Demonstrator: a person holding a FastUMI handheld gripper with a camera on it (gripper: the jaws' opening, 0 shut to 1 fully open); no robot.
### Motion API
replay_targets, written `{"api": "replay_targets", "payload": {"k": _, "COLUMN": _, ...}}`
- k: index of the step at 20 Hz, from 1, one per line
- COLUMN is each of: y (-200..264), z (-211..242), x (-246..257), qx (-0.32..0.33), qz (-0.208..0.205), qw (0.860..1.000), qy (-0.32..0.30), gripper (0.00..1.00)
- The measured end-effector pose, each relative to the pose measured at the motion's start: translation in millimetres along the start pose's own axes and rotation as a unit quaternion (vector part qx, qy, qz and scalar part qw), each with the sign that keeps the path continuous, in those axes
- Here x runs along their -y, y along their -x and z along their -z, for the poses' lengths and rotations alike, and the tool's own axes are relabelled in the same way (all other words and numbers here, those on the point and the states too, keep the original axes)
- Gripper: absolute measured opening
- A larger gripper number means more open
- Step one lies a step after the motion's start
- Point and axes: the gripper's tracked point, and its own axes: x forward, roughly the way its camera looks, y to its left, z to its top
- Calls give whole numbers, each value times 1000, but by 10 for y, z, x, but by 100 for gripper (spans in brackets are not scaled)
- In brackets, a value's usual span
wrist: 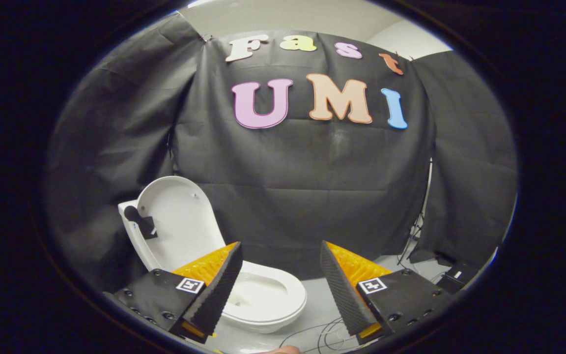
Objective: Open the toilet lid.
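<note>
A white toilet [263, 300] stands on the floor below and ahead of my left finger. Its lid [180, 226] is raised upright and leans back against the tank side, showing its white underside. The seat ring and bowl lie uncovered. A small black piece [140, 221] is fixed at the lid's left edge. My gripper [281, 250] is open, its fingers spread wide with nothing between them. The left finger [216, 290] overlaps the near-left part of the seat in view; it hangs above the toilet, apart from the lid.
Black cloth [312, 187] walls the booth behind and to both sides of the toilet. Thin cables [322, 337] lie on the grey floor right of the bowl. More cables and a dark box [452, 275] sit at the far right by the cloth.
</note>
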Motion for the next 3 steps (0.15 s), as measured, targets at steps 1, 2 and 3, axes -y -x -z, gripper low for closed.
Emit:
{"api": "replay_targets", "payload": {"k": 1, "y": 3, "z": 1, "x": 33, "qx": 0, "qz": 1, "qw": 1000, "qy": 0, "gripper": 98}}
{"api": "replay_targets", "payload": {"k": 2, "y": -4, "z": 24, "x": 64, "qx": -2, "qz": 1, "qw": 1000, "qy": 0, "gripper": 98}}
{"api": "replay_targets", "payload": {"k": 3, "y": -10, "z": 40, "x": 104, "qx": -4, "qz": 3, "qw": 1000, "qy": 1, "gripper": 98}}
